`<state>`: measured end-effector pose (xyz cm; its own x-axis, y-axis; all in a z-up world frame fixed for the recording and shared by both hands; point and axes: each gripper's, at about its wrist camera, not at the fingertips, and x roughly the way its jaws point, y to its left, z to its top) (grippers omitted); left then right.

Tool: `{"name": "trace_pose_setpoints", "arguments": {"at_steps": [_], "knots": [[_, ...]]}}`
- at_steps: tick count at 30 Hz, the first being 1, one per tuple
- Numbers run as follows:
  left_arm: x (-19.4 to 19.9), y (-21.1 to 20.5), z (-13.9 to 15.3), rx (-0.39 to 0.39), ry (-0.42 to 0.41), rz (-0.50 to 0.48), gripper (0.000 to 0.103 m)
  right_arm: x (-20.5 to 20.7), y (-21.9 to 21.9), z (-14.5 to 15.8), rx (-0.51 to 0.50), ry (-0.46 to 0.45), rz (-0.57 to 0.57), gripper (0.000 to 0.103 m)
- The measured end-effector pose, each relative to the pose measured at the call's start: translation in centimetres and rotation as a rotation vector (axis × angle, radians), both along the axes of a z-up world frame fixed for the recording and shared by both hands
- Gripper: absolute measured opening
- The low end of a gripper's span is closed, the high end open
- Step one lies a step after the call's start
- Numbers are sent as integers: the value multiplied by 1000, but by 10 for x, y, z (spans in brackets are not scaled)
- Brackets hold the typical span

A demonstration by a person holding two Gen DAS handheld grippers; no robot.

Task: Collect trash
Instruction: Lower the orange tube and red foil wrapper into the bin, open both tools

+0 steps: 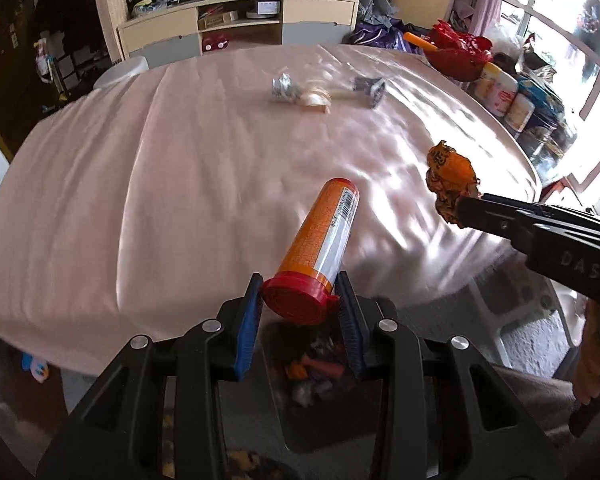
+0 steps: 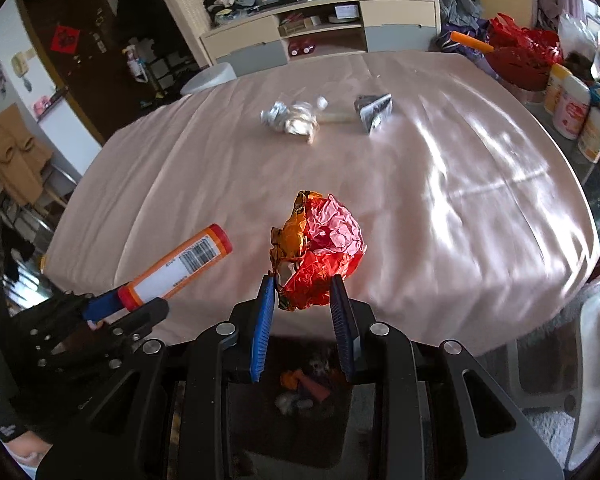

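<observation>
Pink-clothed desk (image 1: pixel 140 184), near edge: two trash items lifted.
Left gripper (image 1: pixel 300 300) fingers clamp orange tube (image 1: pixel 324 236) at its red cap; right gripper (image 2: pixel 304 304) fingers pinch crumpled wrapper (image 2: pixel 320 248); foil scraps (image 2: pixel 292 118) lie mid-desk.

Two grippers are counted, the left gripper (image 1: pixel 299 292) and the right gripper (image 2: pixel 304 292), and one piece of trash is held in each: one orange tube (image 1: pixel 324 236) with a red cap, and one crumpled wrapper ball (image 2: pixel 320 248). On the one table (image 2: pixel 480 216), about three further pieces are seen: one foil wad (image 2: pixel 274 117), one pale crumpled piece (image 2: pixel 302 122) touching it, and one grey packet (image 2: pixel 374 112). At the table's right edge, three white containers (image 2: pixel 572 106) and one red bag (image 2: pixel 524 50) are counted.
</observation>
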<state>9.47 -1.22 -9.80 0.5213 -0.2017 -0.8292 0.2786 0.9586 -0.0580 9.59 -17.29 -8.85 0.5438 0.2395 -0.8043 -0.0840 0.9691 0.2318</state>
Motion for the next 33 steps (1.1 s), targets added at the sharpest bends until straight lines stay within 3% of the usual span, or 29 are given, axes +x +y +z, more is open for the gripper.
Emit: {"name": "trace_pose_setpoints", "arguments": {"at_steps": [12, 24, 33], "knots": [[-65, -1, -61, 23, 117, 36, 34, -43, 13, -54, -13, 99, 58, 29], [-71, 3, -114, 10, 226, 65, 35, -40, 21, -113, -3, 253, 71, 30], [-65, 0, -125, 19, 265, 56, 35, -40, 29, -126, -20, 288, 63, 32]]}}
